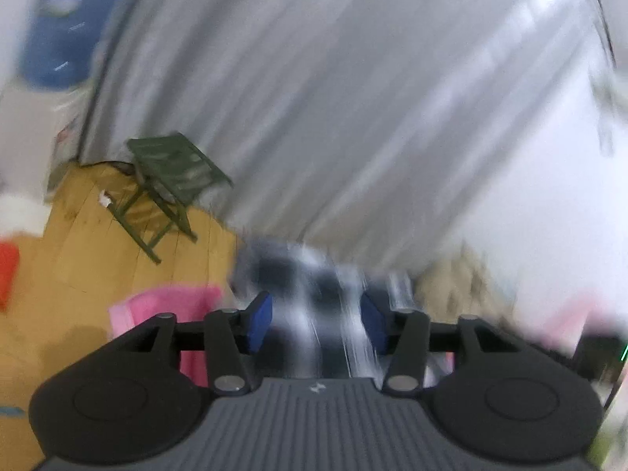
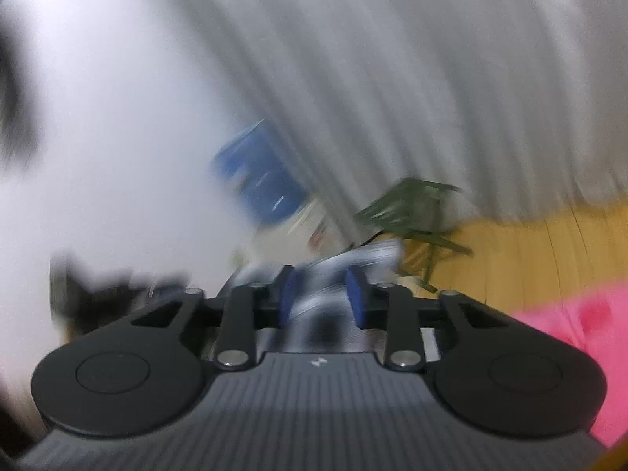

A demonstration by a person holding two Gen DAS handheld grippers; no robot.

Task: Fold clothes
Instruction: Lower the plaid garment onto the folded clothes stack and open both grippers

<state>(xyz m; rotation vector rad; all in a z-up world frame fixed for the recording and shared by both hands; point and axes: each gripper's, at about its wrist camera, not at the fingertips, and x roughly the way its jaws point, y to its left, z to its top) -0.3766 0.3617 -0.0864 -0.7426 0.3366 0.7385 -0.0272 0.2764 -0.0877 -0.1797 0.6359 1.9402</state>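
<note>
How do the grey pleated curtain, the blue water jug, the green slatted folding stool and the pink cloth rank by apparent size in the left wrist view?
1. Grey pleated curtain
2. Blue water jug
3. Green slatted folding stool and pink cloth: alike; cloth nearer and partly hidden, so unranked.

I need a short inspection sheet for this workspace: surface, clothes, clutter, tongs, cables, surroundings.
Surface: wooden floor.
Job's things: striped grey garment between both tongs, blurred; pink cloth on the floor.
Clutter: green stool, blue bottle, red thing at the edge.
Tongs: left tongs and right tongs, grip unclear from blur.
Cables: dark cord by the stool.
Surroundings: grey curtain.
</note>
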